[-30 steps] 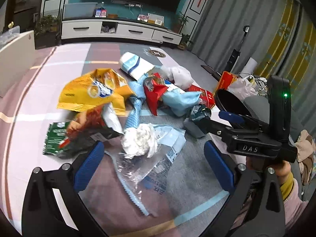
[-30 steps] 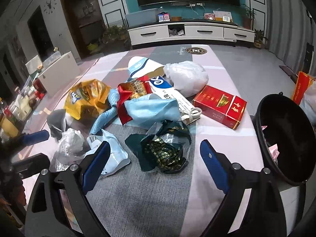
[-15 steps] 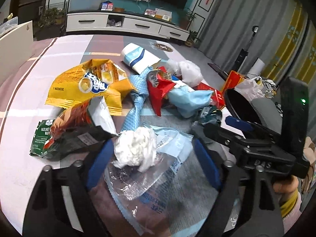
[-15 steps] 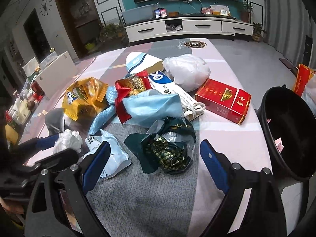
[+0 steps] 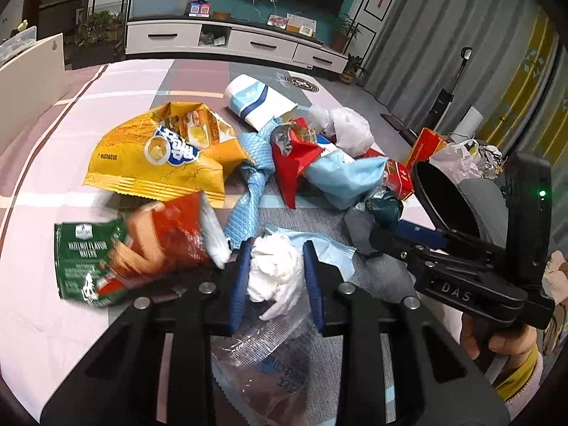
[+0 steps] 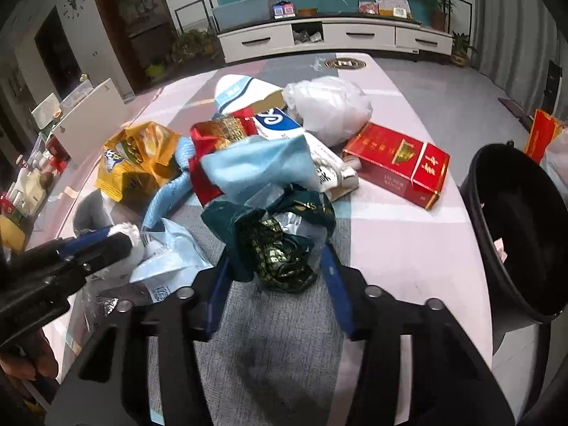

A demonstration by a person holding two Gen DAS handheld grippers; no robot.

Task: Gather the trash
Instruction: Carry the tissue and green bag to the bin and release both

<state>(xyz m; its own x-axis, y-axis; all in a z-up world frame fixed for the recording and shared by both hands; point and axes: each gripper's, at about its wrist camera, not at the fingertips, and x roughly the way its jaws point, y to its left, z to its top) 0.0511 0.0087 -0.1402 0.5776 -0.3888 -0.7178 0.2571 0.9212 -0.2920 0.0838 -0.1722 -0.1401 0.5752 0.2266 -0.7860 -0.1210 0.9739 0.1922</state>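
Observation:
A heap of trash lies on the table. My left gripper is shut on a crumpled white tissue, which rests over a clear plastic wrapper. My right gripper has closed in on a dark green foil wrapper, its blue pads at both sides of it. The black trash bin stands at the table's right edge, also seen in the left wrist view. The left gripper shows in the right wrist view at the left.
A yellow chip bag, a green and orange wafer wrapper, a blue tie, a light blue mask, a white plastic bag and a red cigarette carton lie around.
Both grippers moved forward and closed: the left onto the white tissue, the right around the dark green wrapper. The wafer wrapper shifted a little.

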